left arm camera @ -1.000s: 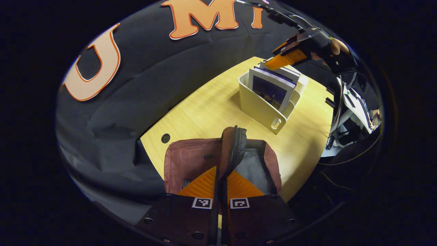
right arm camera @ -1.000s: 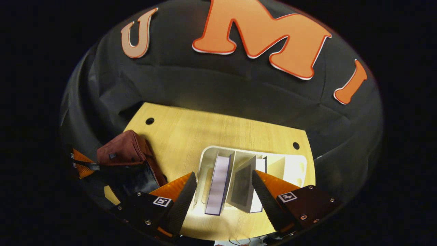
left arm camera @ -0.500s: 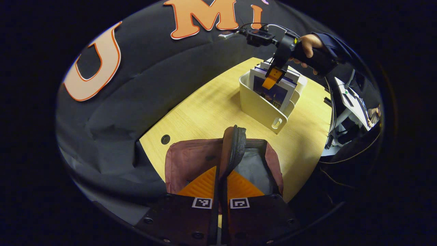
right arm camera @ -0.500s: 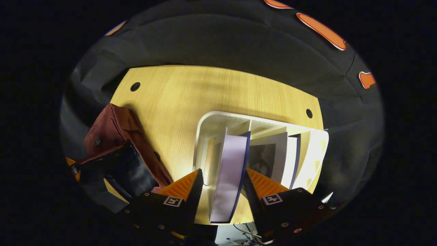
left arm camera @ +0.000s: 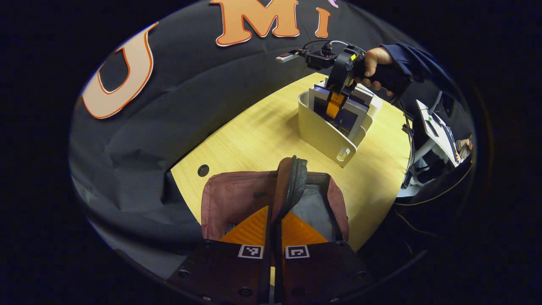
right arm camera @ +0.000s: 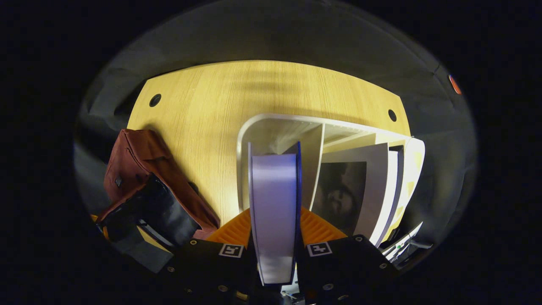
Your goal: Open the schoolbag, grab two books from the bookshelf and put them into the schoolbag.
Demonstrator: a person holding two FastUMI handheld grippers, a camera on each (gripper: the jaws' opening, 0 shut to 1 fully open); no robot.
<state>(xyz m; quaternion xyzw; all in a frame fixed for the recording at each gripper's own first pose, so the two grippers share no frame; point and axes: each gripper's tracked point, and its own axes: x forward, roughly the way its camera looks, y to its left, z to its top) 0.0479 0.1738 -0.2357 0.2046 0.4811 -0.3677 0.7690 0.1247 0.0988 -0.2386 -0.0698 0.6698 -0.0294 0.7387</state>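
The left claw [left arm camera: 273,224] is pinched on the bag's [left arm camera: 237,199] zippered flap [left arm camera: 291,182], holding it up so the mouth stays open for loading. The bag lies on the bench [left arm camera: 262,135], near the white shelf [left arm camera: 324,135]. The right claw [right arm camera: 274,228] has its fingers pressed on either side of a book [right arm camera: 274,203] standing in the shelf's [right arm camera: 271,127] first slot, apparently gripped to lift it straight out. Other books [right arm camera: 364,186] wait in the next slot.

A pale wooden desk [right arm camera: 237,106] with fine, matt grain is seen. The maroon cloth schoolbag [left arm camera: 237,199] looks soft and woven, with a coarse black zip edge. The cream plastic bookshelf [left arm camera: 322,133] appears smooth; the purple-covered paper book [right arm camera: 274,207] is faintly glossy.
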